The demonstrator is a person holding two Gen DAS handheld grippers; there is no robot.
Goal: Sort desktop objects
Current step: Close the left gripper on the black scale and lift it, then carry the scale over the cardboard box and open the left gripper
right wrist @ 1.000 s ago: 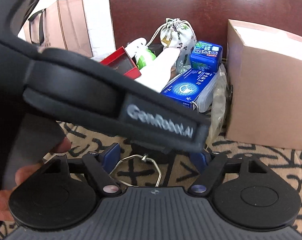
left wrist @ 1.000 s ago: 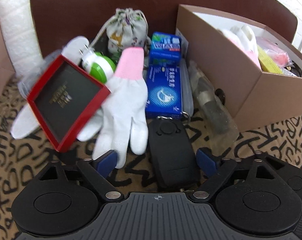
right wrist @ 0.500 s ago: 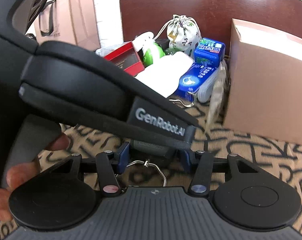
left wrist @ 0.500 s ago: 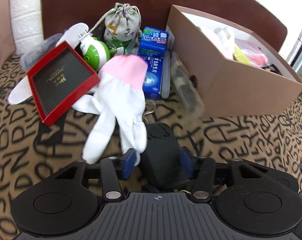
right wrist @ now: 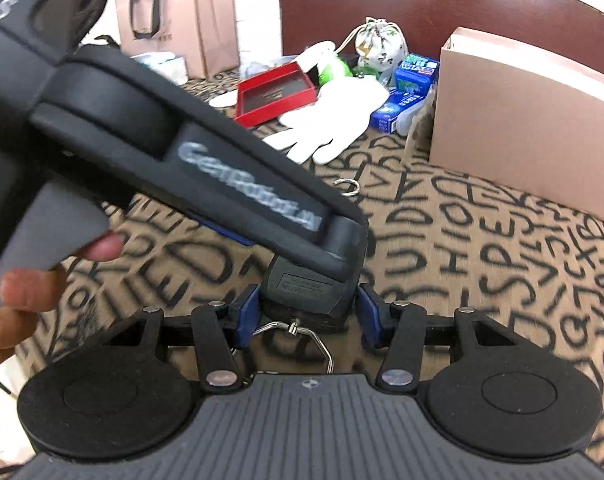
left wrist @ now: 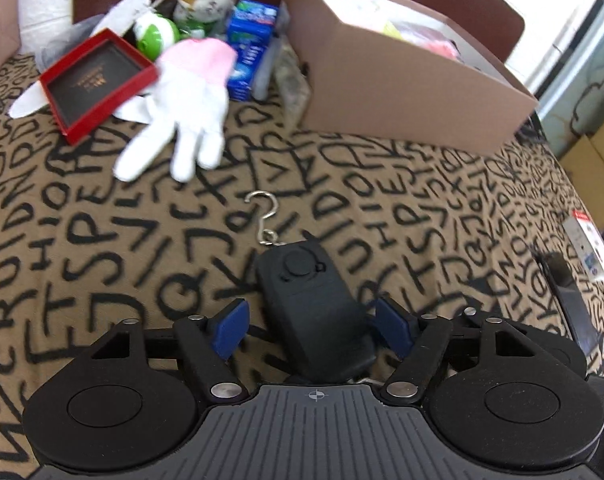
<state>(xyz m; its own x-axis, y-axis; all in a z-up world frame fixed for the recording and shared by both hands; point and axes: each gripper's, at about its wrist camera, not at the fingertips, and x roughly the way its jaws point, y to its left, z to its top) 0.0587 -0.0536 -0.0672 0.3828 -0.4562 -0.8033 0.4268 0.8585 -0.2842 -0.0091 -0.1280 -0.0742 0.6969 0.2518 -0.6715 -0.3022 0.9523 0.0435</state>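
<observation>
- Fingers of the left gripper are opening; the black scale lies between them, both blue pads clear of its sides.
- Scale rests on the lettered bench, hook pointing toward the glove, well short of the box.
- Fingers of the right gripper stand half open, pads pressed on the scale's end.

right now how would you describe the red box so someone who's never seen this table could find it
Find the big open cardboard box at the back of the letter-patterned cloth; a pile of small items lies to its left. At the pile's left edge, overlapping a white glove, sits the red box, the only shallow square red frame with a dark inside.
</observation>
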